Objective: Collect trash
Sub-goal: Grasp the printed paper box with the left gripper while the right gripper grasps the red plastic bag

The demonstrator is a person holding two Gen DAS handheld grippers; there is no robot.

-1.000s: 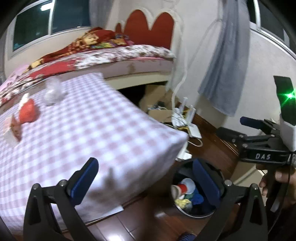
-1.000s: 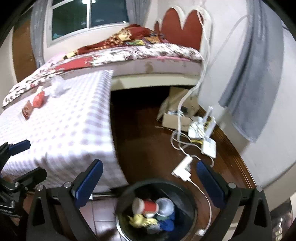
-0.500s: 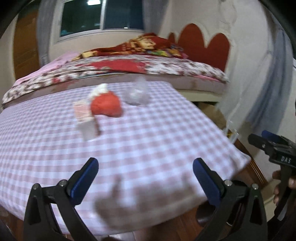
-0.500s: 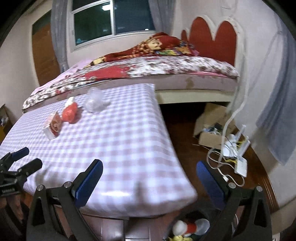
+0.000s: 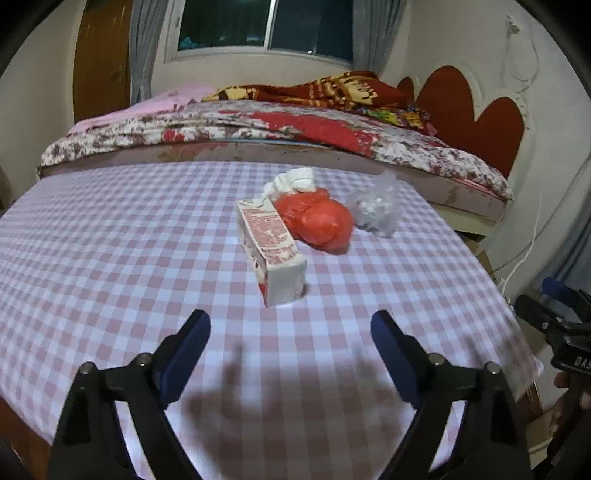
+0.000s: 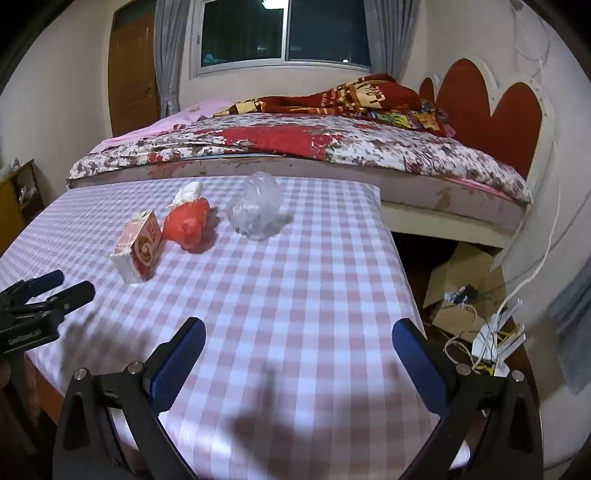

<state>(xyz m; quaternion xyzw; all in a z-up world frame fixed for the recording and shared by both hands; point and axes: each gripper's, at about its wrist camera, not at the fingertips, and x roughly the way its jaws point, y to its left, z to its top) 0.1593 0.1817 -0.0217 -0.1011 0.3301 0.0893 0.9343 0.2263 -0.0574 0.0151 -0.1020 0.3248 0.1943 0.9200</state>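
A tabletop (image 5: 110, 258) covered in a pink-and-white checked cloth fills the near part of both views. Toward its far side lies the trash: a small red-and-white carton (image 5: 271, 251) on its side, a crumpled red plastic bag (image 5: 321, 221) touching it just to the right, a wad of white tissue (image 5: 293, 181) at the bag's far end, and a crumpled clear plastic bag (image 5: 376, 208) further right. Beyond the tabletop stands a bed (image 6: 332, 147) with a floral cover, a red blanket and a red scalloped headboard (image 6: 491, 110) under a dark window (image 6: 280, 33) with grey curtains. A wooden door (image 6: 131, 70) is at far left. On the floor to the right sit a cardboard box (image 6: 465, 284) and tangled white cables (image 6: 491, 339).

The left gripper (image 5: 291, 332) hovers over the near tabletop, its jaws wide though just narrowing, with nothing between them. The right gripper (image 6: 299, 343) hangs likewise, jaws wide and empty.
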